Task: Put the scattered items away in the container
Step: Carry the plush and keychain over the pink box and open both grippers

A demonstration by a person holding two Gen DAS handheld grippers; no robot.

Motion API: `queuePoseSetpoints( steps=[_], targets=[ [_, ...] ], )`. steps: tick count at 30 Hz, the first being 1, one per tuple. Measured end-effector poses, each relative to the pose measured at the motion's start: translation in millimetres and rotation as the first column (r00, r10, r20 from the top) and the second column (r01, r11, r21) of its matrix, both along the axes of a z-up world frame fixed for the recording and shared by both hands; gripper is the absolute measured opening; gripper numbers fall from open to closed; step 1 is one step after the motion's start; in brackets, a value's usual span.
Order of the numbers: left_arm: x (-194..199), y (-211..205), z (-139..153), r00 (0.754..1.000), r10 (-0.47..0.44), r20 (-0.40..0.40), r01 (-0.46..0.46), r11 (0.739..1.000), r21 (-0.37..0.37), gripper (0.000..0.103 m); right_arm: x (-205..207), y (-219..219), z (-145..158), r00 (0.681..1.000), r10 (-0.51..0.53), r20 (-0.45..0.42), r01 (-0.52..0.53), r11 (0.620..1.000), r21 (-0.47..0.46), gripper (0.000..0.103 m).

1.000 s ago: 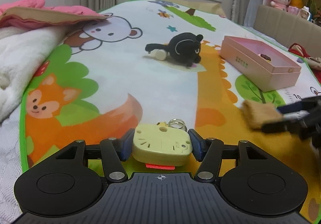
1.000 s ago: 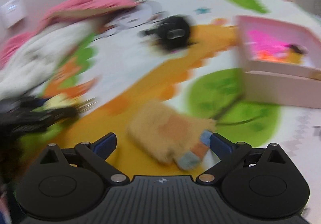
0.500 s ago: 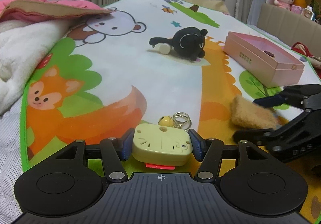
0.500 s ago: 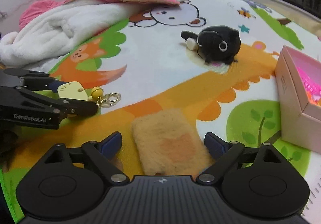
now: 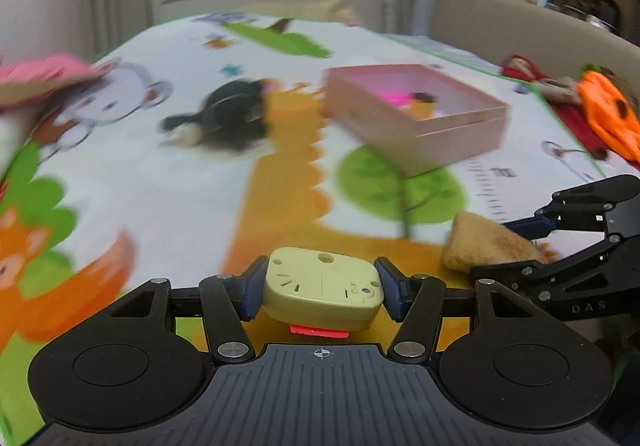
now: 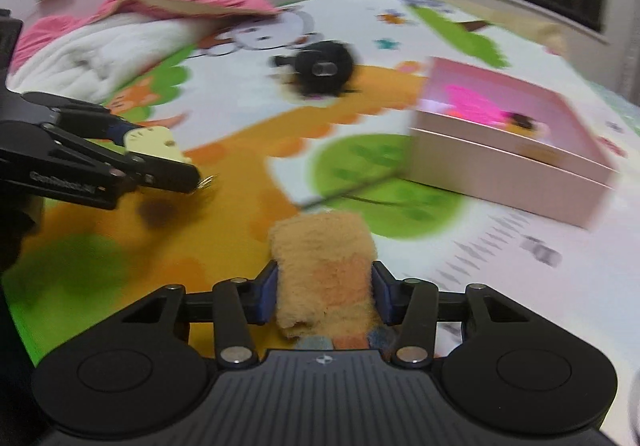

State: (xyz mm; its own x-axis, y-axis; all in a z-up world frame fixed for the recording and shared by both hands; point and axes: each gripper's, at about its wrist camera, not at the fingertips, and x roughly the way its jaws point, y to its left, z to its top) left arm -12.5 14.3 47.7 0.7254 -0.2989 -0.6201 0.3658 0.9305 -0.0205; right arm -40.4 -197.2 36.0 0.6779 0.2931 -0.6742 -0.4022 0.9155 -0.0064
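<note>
Two grips: each gripper carries one item, both lifted off the mat and facing the box
Left gripper (image 5: 322,288): fingers closed on the sides of a pale yellow keychain (image 5: 322,286), flat face up; clamping the hard case leaves its ring free to dangle (the ring glints below the fingers in the right view)
Right gripper (image 6: 324,292): fingers pressed into a tan furry pouch (image 6: 324,270), which bulges above the pads; being soft, it probably needs this squeeze at the middle so it does not slip out
Side by side: from the left camera the other gripper and its pouch show at the right edge, near but apart, so I judge the two loads will not tangle
Play mat (image 5: 160,206): cartoon print under everything, blurred by motion
Black plush toy (image 6: 322,66): lying on the mat beyond both grippers, left of the box, not yet collected
Pink box (image 6: 512,150): open, ahead and to the right, already holding a bright pink thing and a small dark-topped figure
Farther off: white blanket (image 6: 112,50) and pink cloth at the mat's left edge
Judgement: carrying stage; both items need release over the open box
</note>
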Motion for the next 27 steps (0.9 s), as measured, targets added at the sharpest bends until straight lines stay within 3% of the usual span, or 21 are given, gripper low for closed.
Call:
queuePoseSetpoints(
  steps=[7,17,23,27],
  targets=[
    [-1.6,-61.0,13.1,0.993,-0.112,0.03,0.111,0.993,0.029,0.062,-19.8,-58.3,18.7,0.989,-0.133,0.065,0.13,0.99,0.044,0.046],
    [11.9,-109.5,23.8,0.978,-0.206,0.046,0.203,0.978,0.052,0.062,-15.7,-84.7,30.7,0.98,-0.173,0.102,0.16,0.98,0.12,0.046],
    [45.0,-118.3,41.4,0.97,-0.22,0.102,0.221,0.975,0.006,0.062,15.2,-99.1,47.2,0.972,-0.2,0.122,0.172,0.963,0.209,0.046],
    [85.6,-131.9,62.6,0.955,-0.236,0.179,0.241,0.971,-0.005,0.061,64.4,-112.1,75.5,0.957,-0.239,0.164,0.184,0.939,0.291,0.046]
  ],
)
